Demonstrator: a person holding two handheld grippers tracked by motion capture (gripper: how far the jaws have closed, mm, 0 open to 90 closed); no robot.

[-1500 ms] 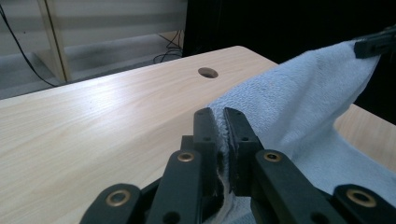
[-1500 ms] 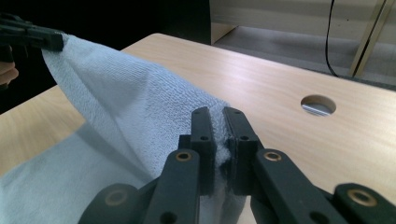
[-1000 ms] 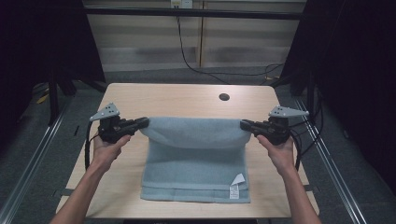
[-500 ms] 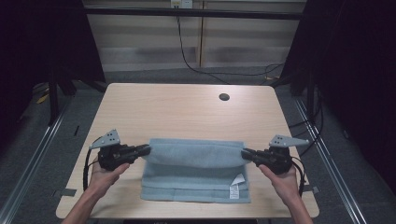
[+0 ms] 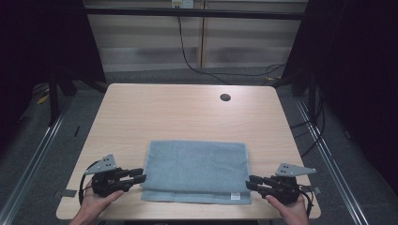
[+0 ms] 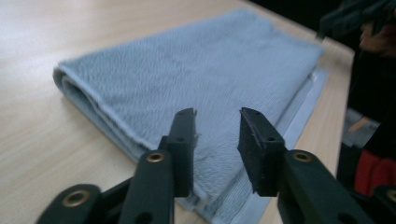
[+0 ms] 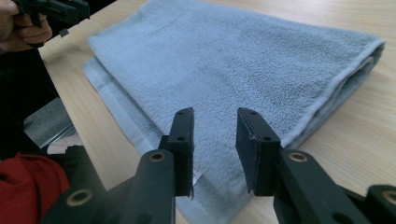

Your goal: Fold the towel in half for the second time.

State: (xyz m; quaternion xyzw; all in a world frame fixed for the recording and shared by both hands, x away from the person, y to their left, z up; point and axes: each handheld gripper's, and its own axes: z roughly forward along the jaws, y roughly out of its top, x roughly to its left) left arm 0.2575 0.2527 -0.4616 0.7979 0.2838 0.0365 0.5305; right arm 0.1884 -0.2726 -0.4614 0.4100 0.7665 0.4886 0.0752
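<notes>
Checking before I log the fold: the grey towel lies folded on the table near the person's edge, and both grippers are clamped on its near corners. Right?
Not quite. The towel does lie folded near the person's edge, but neither gripper is clamped. The left gripper and right gripper have just been opening, jaws apart with nothing pinched, as both gripper views show.

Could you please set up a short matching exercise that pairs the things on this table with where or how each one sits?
Things:
1. towel
2. left gripper
3. right gripper
4. round hole in the table

Places or states:
A. at the towel's right end, jaws apart
B. far side of the tabletop
C. folded flat near the front edge
D. at the towel's left end, jaws apart

Pairs: 1-C, 2-D, 3-A, 4-B
</notes>
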